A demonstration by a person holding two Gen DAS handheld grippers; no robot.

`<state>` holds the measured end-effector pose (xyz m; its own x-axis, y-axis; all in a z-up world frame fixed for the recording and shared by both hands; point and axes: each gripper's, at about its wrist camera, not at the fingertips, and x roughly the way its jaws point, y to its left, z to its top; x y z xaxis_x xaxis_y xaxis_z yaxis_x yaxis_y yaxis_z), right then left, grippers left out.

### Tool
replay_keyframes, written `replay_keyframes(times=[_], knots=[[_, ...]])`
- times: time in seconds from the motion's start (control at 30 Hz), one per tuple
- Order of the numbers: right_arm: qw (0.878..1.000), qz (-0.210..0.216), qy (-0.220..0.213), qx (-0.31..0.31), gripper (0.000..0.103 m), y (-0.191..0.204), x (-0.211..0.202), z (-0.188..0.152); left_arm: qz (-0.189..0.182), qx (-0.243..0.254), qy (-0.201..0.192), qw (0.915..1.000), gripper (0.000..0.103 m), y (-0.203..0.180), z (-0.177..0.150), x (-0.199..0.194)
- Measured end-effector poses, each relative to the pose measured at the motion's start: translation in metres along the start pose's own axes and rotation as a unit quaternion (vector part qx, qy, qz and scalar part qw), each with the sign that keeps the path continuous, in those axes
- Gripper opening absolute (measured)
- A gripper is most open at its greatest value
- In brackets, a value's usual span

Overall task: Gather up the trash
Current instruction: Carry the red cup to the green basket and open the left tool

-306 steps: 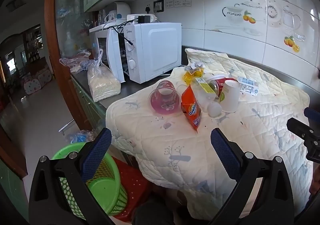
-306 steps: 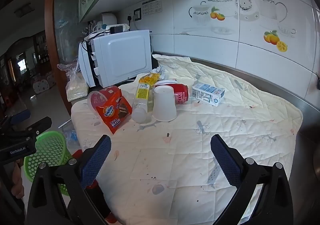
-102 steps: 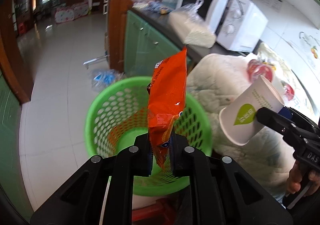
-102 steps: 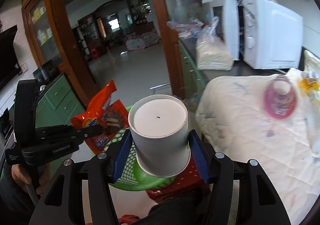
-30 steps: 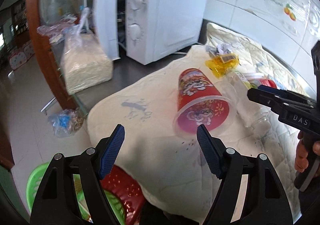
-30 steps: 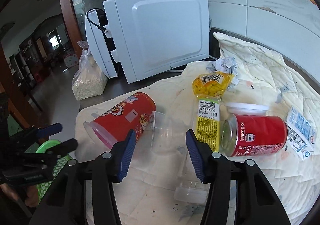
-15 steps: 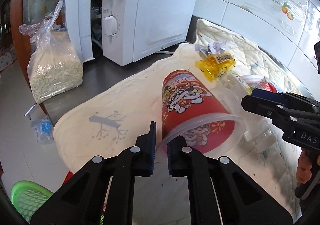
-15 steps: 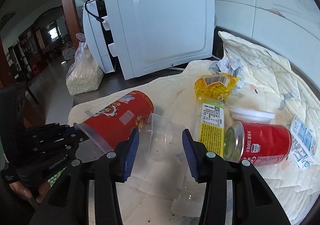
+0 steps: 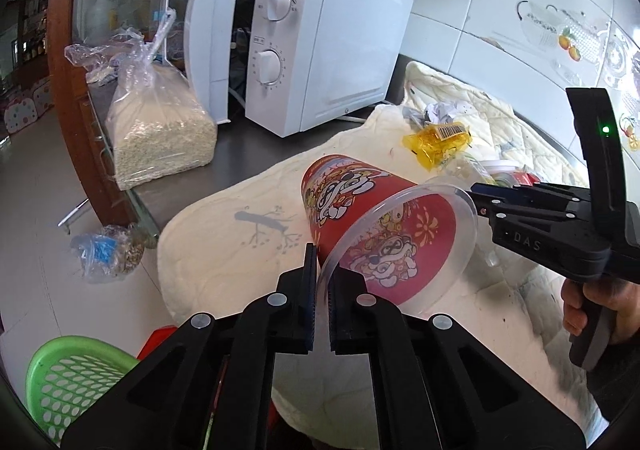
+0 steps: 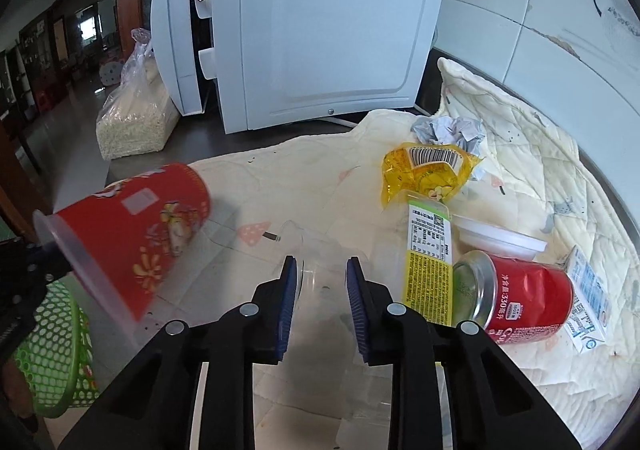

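A red printed plastic cup [image 9: 380,226] hangs tilted just above the quilted cloth [image 9: 224,242], with my left gripper [image 9: 320,282] shut on its clear rim. In the right wrist view the same red cup [image 10: 132,234] is lifted at the left. My right gripper [image 10: 322,286] reaches down over a clear plastic cup [image 10: 320,270] lying on the cloth. Its jaws are closing, with the cup between them and the pads close to its walls. In the left wrist view the right gripper [image 9: 480,194] shows just behind the red cup's rim, held by a hand.
A yellow wrapper [image 10: 428,166], crumpled paper [image 10: 448,130], a labelled bottle [image 10: 430,266], a red can [image 10: 520,298], a white tub [image 10: 500,238] and a small carton [image 10: 588,302] lie at the right. A microwave [image 9: 320,38] and a bag of grain [image 9: 156,134] stand behind. A green basket [image 9: 72,382] sits on the floor.
My left gripper closed on the red cup's rim and raised it off the cloth. My right gripper moved down over the clear cup and its jaws narrowed.
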<state>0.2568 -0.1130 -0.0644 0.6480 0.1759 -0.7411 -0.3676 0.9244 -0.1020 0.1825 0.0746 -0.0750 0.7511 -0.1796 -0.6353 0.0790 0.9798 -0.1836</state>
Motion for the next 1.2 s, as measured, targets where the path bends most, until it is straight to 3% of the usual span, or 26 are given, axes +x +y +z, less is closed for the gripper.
replay_keyframes(times=[0.23,0.4,0.57,0.83,1.07,1.2], knots=[[1.0,-0.022,-0.006,0.006,0.002,0.0,-0.009,-0.01,0.005,-0.01,-0.006,0.9999,0.003,0.011,-0.009,-0.023],[0.999,-0.03,-0.014,0.011,0.002,-0.002,-0.016,-0.018,0.009,-0.016,-0.012,0.9998,0.003,0.018,-0.017,-0.039],[0.999,-0.007,-0.032,0.023,0.002,0.004,-0.038,-0.024,0.015,-0.022,-0.023,0.9994,0.003,0.024,-0.021,-0.061],[0.995,0.079,-0.061,0.02,0.002,0.042,-0.089,-0.034,0.034,-0.03,-0.051,0.9977,0.003,0.038,-0.037,-0.118],[0.982,0.176,-0.064,-0.008,0.002,0.109,-0.116,-0.047,0.077,-0.056,-0.062,0.9935,0.003,0.07,-0.069,-0.177],[0.973,0.224,-0.049,-0.029,0.002,0.155,-0.115,-0.052,0.111,-0.062,-0.049,0.9906,0.003,0.086,-0.091,-0.196]])
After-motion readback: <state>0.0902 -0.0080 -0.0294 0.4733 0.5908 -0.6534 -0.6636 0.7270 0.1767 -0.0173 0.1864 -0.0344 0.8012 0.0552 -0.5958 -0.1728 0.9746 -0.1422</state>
